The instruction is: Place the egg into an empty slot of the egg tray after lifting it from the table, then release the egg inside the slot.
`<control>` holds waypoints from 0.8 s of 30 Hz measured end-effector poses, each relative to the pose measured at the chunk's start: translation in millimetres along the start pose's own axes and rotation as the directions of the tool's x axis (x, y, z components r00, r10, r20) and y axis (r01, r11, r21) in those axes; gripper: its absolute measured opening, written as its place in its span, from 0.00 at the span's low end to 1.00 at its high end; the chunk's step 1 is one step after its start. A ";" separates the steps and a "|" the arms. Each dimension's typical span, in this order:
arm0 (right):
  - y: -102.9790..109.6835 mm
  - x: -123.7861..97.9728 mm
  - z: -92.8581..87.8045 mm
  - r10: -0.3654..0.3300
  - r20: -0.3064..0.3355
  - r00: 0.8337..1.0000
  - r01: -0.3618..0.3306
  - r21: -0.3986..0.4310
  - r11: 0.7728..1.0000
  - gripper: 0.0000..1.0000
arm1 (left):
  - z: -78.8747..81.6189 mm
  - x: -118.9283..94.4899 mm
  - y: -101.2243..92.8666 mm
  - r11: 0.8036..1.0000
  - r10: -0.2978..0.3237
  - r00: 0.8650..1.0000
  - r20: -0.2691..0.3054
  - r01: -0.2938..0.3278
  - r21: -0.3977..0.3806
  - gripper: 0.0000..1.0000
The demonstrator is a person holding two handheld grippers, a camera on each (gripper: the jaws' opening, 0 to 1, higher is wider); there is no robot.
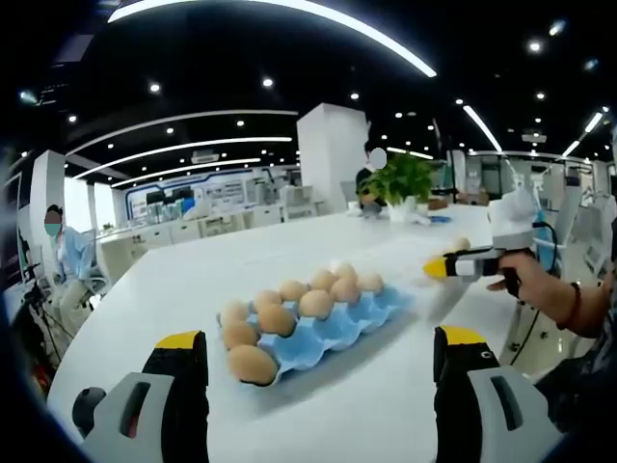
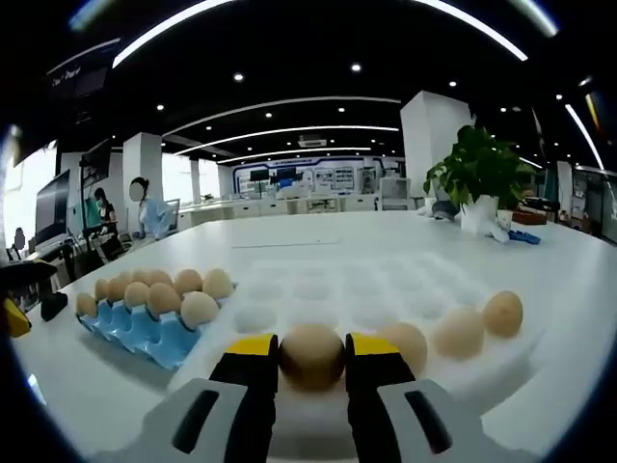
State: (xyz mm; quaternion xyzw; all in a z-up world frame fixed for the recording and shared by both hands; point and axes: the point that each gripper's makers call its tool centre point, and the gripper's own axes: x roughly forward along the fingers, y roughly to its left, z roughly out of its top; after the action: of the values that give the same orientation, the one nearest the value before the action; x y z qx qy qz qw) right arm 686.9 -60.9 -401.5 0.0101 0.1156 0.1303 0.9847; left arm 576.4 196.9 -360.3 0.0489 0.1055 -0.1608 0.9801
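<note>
Eggs fill most of a blue egg tray [image 1: 333,333] on the white table [image 1: 193,280], within easy reach for loading; the left gripper [image 1: 318,371] hovers with fingers spread and empty; the right gripper [image 2: 310,371] has its yellow-tipped fingers [image 2: 253,349] clenched around one brown egg [image 2: 311,355], which sits squarely between them, beside three more on a white tray [image 2: 386,280].

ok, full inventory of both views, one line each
blue egg tray: 1, blue, on the white table, partly filled
eggs in tray: about 9, brown
white tray: 1, white, beside the blue one
loose eggs: 3, tan, along the white tray's near edge
egg: 1, brown, between the right gripper's jaws
potted plant: 1, green, far end of the table
white table: 1
left gripper: open, yellow tips
right gripper: closed on the egg
</note>
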 end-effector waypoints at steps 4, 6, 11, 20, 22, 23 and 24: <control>1.8 1.1 5.1 0.007 0.012 1.000 -0.007 -0.013 1.000 0.28 | 0.5 1.1 -1.4 1.000 -0.006 1.000 0.001 0.006 -0.005 1.00; 2.8 0.7 7.0 0.011 0.014 1.000 -0.011 -0.015 1.000 0.28 | 1.2 1.2 -0.9 1.000 -0.005 1.000 0.004 0.005 -0.007 1.00; 6.1 1.6 11.9 0.015 0.018 1.000 -0.014 -0.022 1.000 0.28 | 1.5 0.5 0.6 1.000 0.000 1.000 0.003 0.000 -0.008 1.00; 11.3 0.1 16.7 0.036 0.025 0.999 -0.035 -0.030 0.999 0.28 | 2.1 1.6 -1.3 1.000 -0.009 1.000 0.001 0.009 -0.003 1.00; 12.8 0.4 18.5 0.042 0.028 0.999 -0.041 -0.034 0.999 0.28 | 2.7 1.8 -1.6 1.000 -0.011 1.000 0.003 0.011 -0.004 1.00; 13.5 0.5 19.5 0.044 0.029 0.999 -0.043 -0.035 0.998 0.28 | 2.9 1.9 -1.6 1.000 -0.011 1.000 0.004 0.011 -0.004 1.00; 15.8 0.6 21.0 0.051 0.032 0.998 -0.050 -0.038 0.998 0.28 | 3.1 2.1 -1.7 1.000 -0.011 1.000 0.003 0.011 -0.002 1.00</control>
State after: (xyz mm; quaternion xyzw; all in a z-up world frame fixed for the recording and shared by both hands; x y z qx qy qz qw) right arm 688.3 -45.3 -380.3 -0.0030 0.0968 0.1569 0.9829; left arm 578.3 194.3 -357.8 0.0470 0.1046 -0.1662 0.9794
